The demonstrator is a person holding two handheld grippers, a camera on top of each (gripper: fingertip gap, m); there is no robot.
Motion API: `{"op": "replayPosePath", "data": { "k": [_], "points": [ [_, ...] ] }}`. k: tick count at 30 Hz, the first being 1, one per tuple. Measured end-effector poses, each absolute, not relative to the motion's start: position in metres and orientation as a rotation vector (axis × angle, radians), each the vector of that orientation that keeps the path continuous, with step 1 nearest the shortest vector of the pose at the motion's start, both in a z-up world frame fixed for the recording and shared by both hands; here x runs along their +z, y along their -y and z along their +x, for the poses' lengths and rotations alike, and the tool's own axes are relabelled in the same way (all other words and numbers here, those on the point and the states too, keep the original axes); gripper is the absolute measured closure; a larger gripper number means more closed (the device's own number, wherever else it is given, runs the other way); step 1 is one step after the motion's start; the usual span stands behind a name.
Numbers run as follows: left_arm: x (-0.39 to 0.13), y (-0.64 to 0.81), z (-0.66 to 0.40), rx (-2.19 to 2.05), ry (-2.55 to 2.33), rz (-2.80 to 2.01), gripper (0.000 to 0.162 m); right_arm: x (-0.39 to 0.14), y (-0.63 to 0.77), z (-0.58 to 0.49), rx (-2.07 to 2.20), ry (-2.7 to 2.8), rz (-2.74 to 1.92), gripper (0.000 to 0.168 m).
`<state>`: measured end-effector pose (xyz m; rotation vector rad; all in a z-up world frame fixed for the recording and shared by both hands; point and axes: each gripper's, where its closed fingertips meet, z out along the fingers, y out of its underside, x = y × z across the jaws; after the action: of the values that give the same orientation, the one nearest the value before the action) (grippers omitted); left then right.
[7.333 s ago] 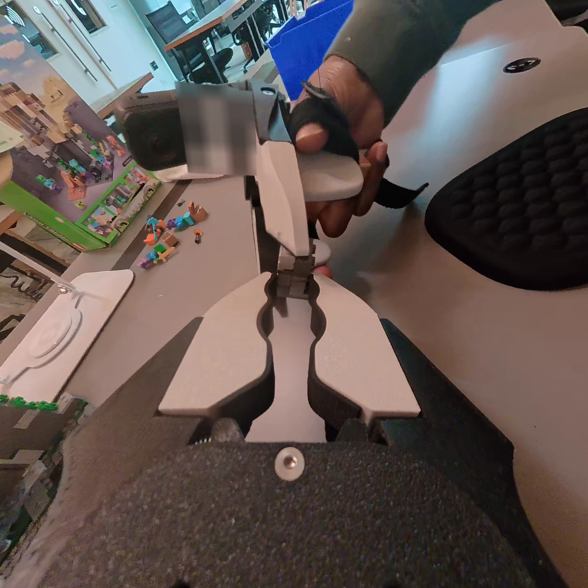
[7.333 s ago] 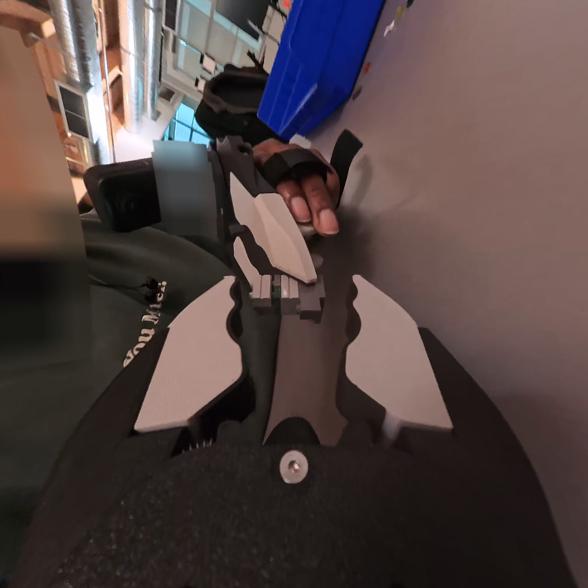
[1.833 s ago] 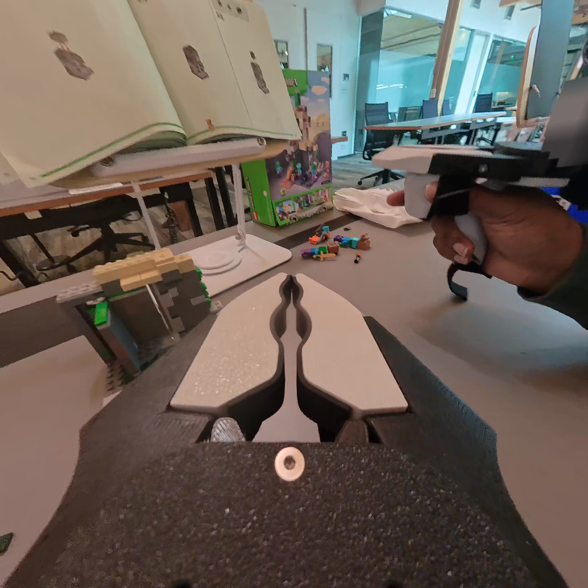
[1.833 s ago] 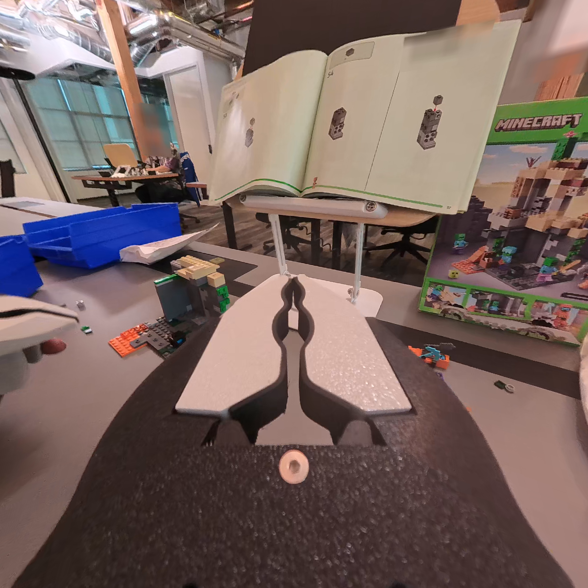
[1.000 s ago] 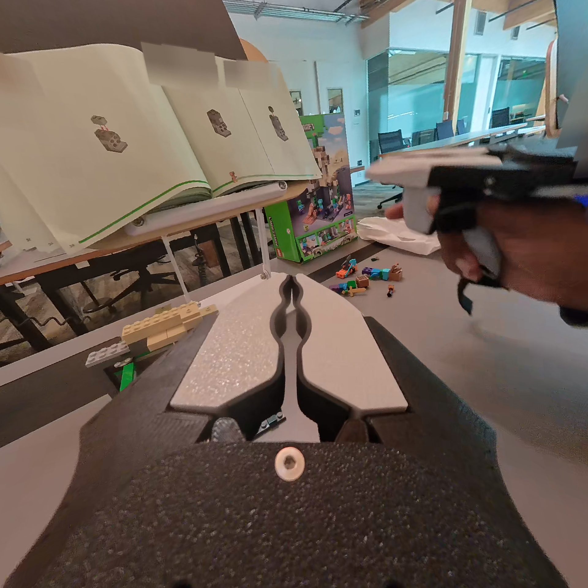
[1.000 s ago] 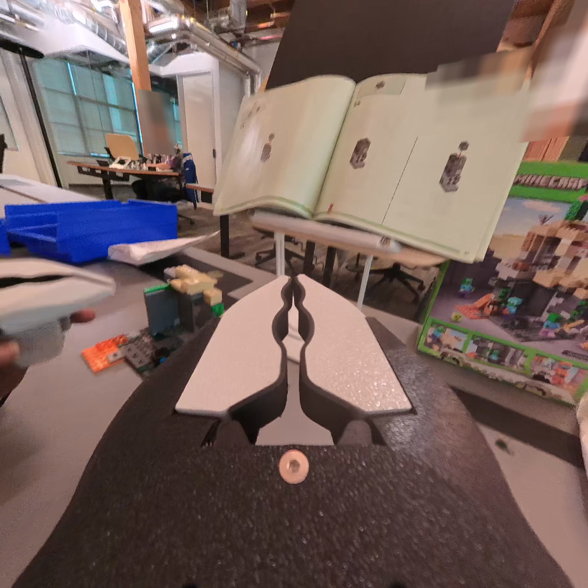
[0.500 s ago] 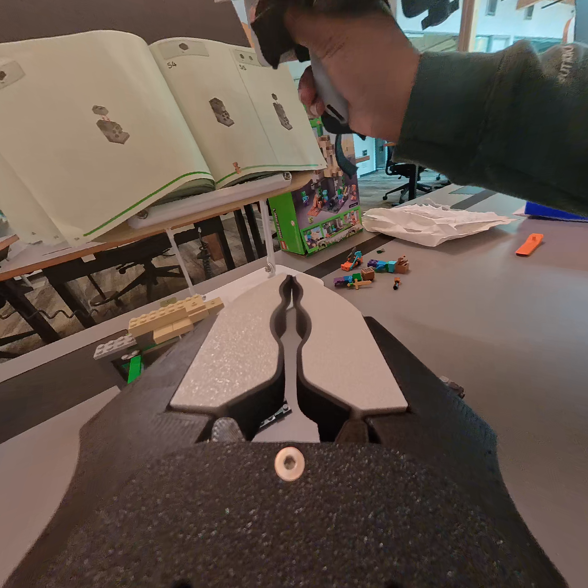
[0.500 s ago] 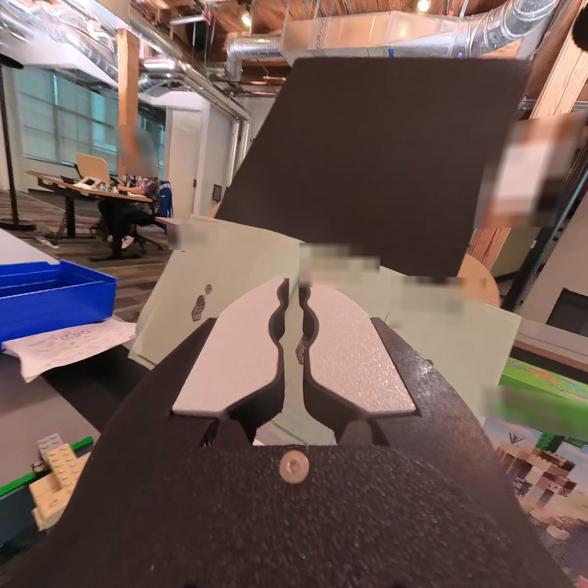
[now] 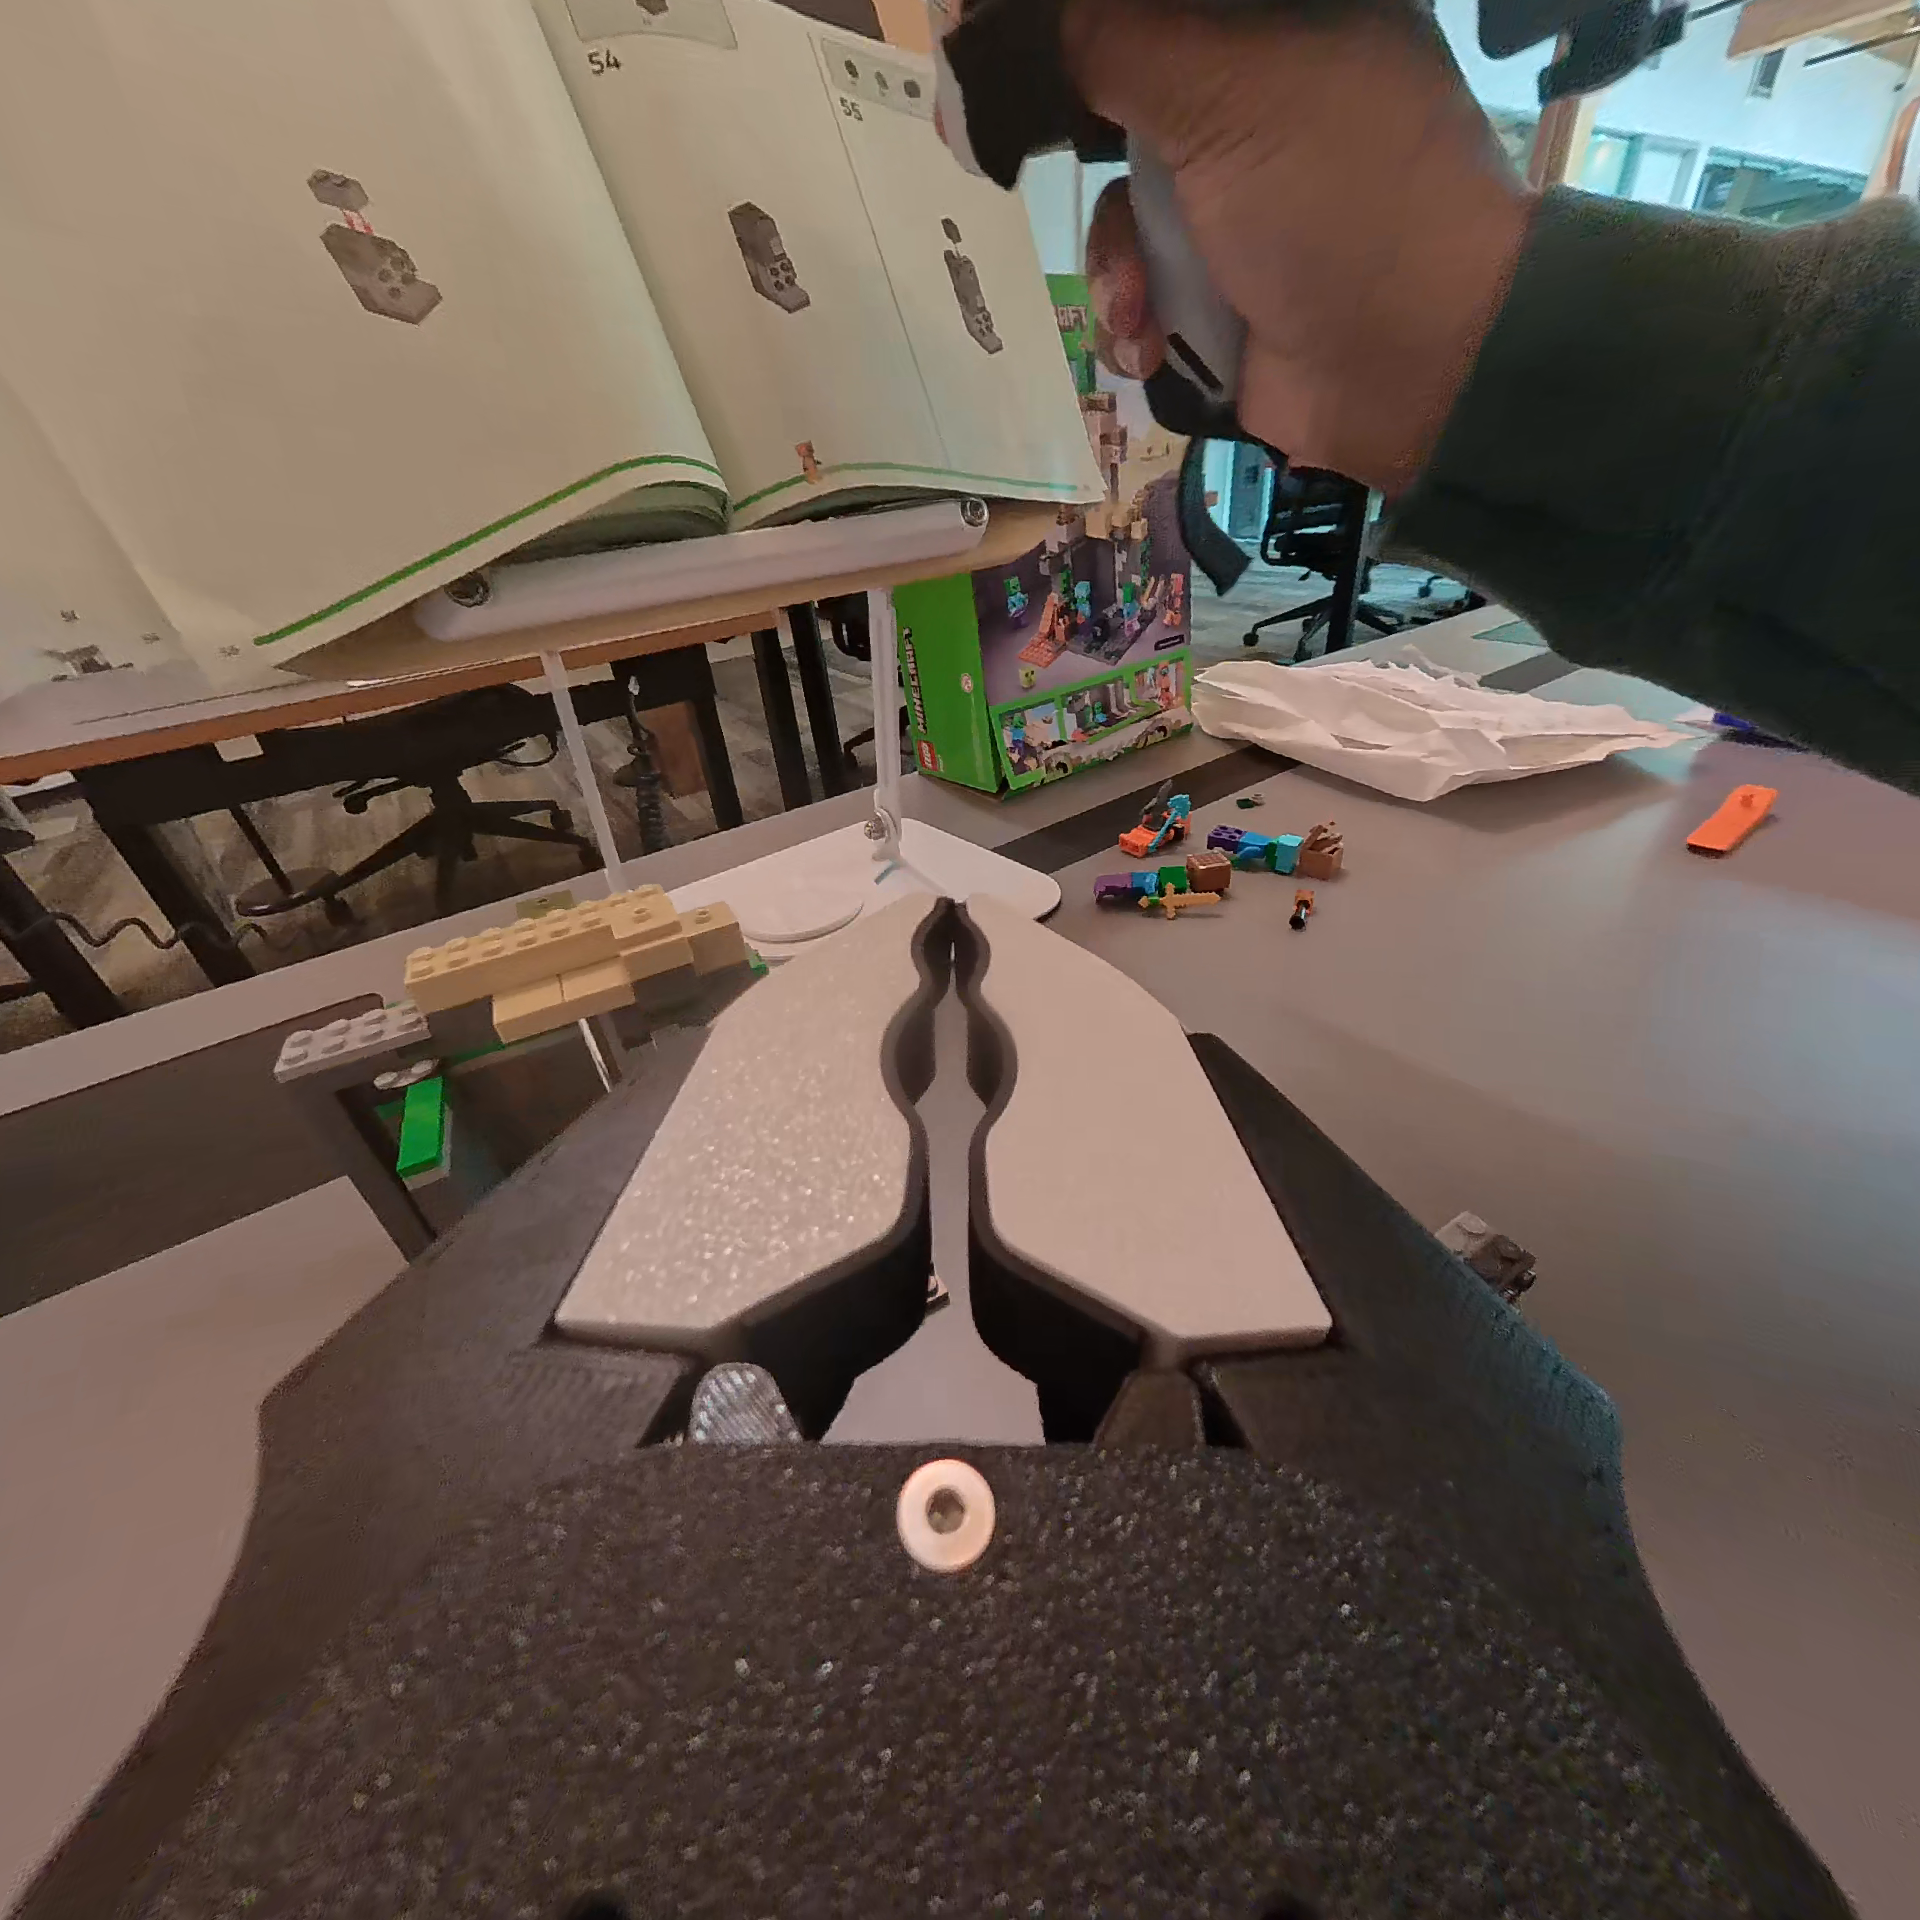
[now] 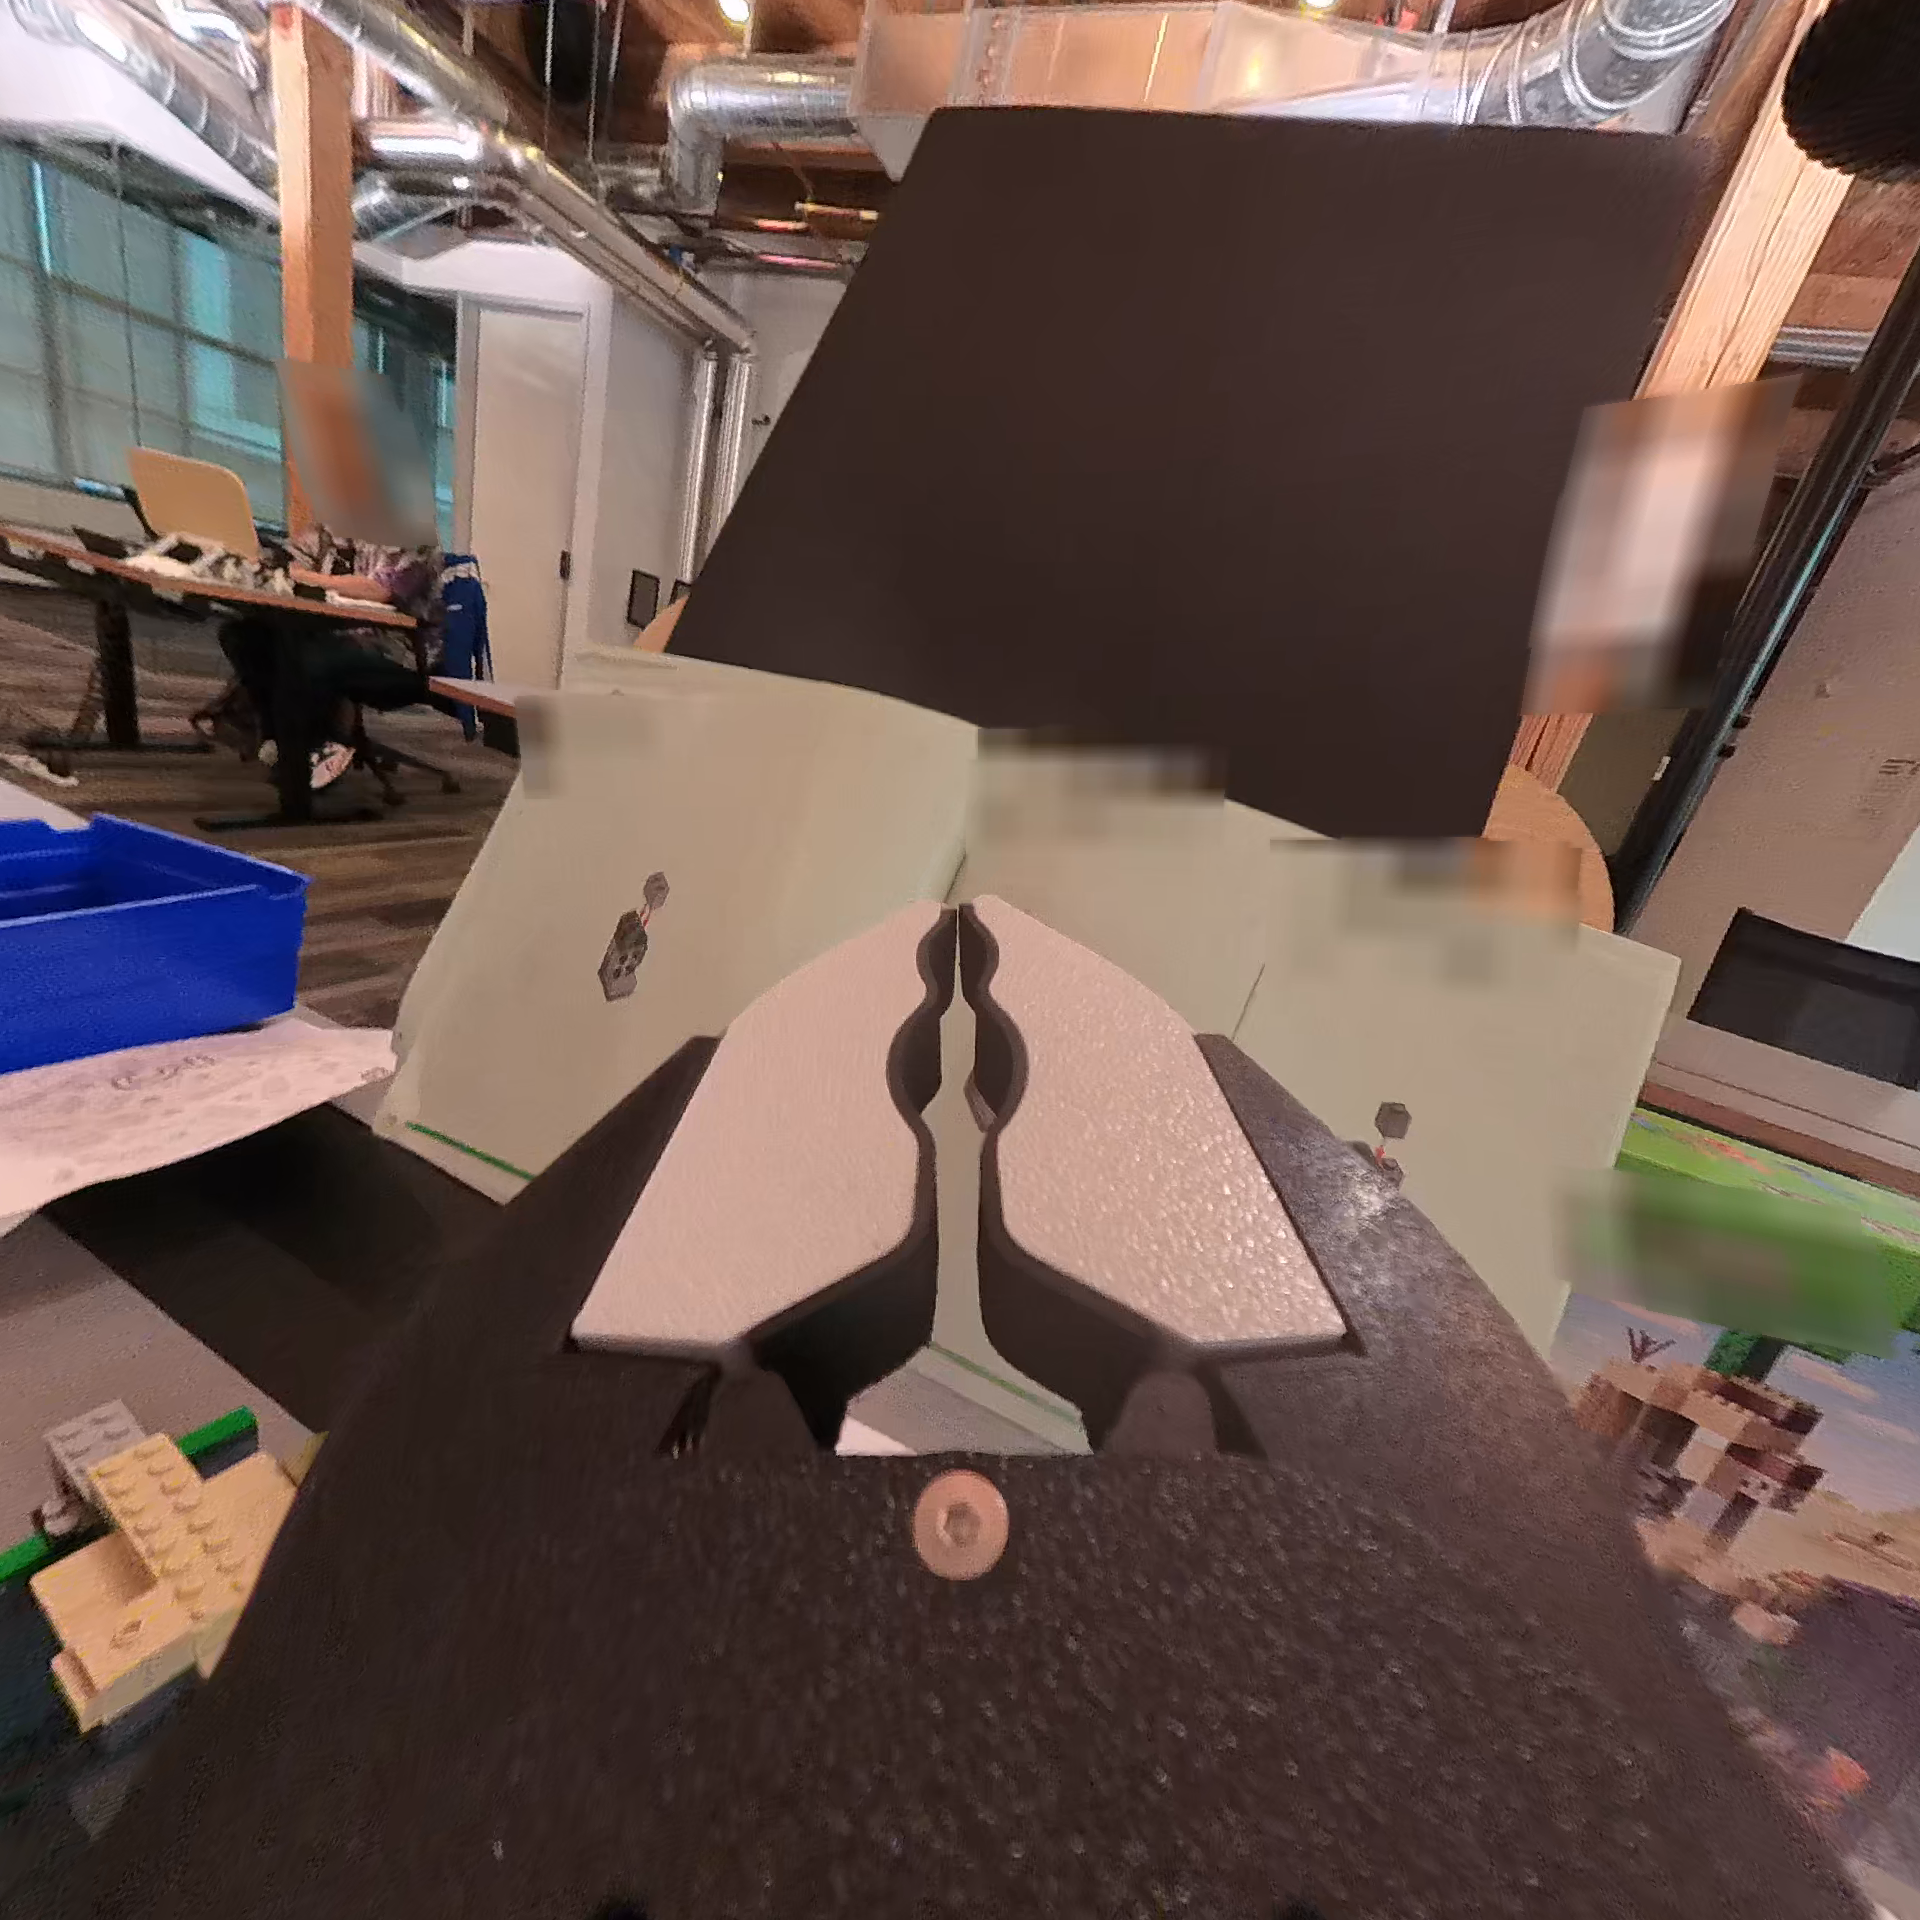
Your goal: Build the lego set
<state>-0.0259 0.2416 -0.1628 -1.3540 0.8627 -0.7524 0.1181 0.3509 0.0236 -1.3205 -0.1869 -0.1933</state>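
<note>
- Setting: open-plan office with exposed ceiling ducts; grey worktable (image 9: 1558, 1091) in the foreground.
- Change: one second ago the right gripper (image 10: 957, 914) was low over the table, facing the stand. It is now raised to the upper part of the open instruction booklet (image 10: 727, 935), tips just at the page fold. Contact with the paper cannot be confirmed.
- Meaning: judged a page-turn or step check; no brick is being placed.
- Left gripper (image 9: 948, 914): almost unmoved, low over the table. Jaws closed, nothing visible between them.
- Right gripper jaws: closed or nearly so; whether a page is pinched cannot be told.
- Task item: the partial tan and grey build (image 9: 561, 977) sits on the table at near left, below the booklet stand (image 9: 894, 883).
- Left wrist view only: hand (image 9: 1299, 229) holding the right gripper at the booklet; loose minifigure parts (image 9: 1216, 862) and orange brick separator (image 9: 1730, 819) at far right; set box (image 9: 1039, 686).
- Right wrist view only: blue bin (image 10: 145, 935) at left; dark panel (image 10: 1247, 468) behind the booklet.
</note>
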Motion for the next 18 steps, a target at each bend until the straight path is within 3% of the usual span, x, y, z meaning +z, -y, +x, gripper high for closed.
{"op": "replayPosePath", "data": {
  "k": [9, 18],
  "points": [
    [-0.155, -0.248, -0.036, -0.772, -0.793, -1.348, 0.162, 0.004, -0.303, 0.116, -0.181, 0.164, -1.332, 0.168],
    [-0.155, -0.246, -0.035, -0.751, -0.808, -1.342, 0.162, -0.06, -0.234, 0.123, -0.139, 0.088, -1.408, 0.168]
  ]
}}
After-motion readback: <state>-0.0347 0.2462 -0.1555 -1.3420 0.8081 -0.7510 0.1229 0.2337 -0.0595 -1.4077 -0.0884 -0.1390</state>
